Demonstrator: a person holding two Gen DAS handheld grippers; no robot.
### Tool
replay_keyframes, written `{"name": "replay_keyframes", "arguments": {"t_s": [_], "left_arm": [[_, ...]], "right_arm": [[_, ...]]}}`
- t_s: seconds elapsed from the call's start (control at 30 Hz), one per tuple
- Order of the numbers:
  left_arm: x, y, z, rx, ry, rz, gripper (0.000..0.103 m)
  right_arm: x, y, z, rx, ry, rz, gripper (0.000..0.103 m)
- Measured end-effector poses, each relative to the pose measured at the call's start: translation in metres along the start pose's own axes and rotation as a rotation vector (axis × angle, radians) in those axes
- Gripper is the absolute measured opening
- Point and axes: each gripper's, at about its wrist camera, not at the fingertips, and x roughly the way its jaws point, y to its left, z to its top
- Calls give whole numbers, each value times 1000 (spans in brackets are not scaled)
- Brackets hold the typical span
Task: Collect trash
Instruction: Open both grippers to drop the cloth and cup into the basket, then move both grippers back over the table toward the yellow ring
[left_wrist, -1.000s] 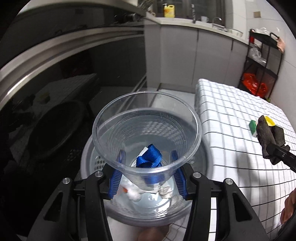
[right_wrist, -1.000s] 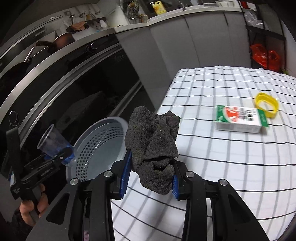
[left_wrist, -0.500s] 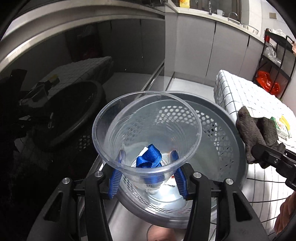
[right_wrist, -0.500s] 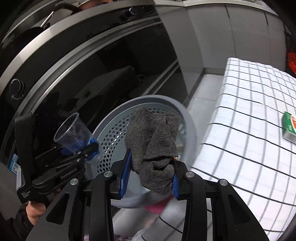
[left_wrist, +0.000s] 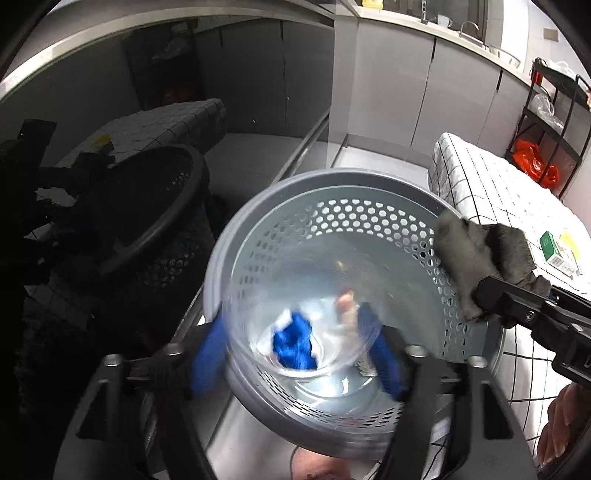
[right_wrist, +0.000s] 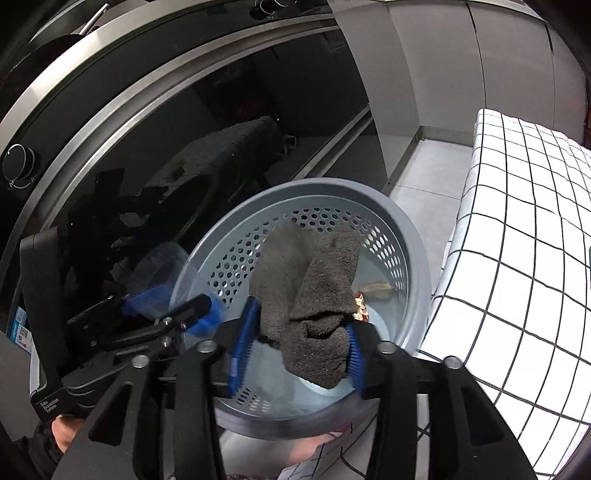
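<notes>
Over the grey basket (left_wrist: 236, 258), your left gripper (left_wrist: 295, 354) has just been opening, its pads off the blurred clear cup (left_wrist: 295, 332), while your right gripper (right_wrist: 295, 343), jaws just widening, barely pinches the dark rag (right_wrist: 306, 295); a snagged rag may fall outside the rim.
</notes>
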Motion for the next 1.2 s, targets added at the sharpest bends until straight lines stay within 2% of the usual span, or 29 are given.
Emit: {"name": "replay_keyframes", "arguments": {"t_s": [0.07, 0.67, 1.2], "left_arm": [[-2, 2, 1, -6, -10, 1, 79], [-11, 6, 0, -30, -8, 9, 79], [-54, -30, -2, 29, -59, -28, 80]], "right_arm": [[-2, 0, 2, 2, -22, -5, 54], [-20, -7, -7, 17, -42, -23, 54], [-70, -17, -33, 65, -90, -40, 54]]}}
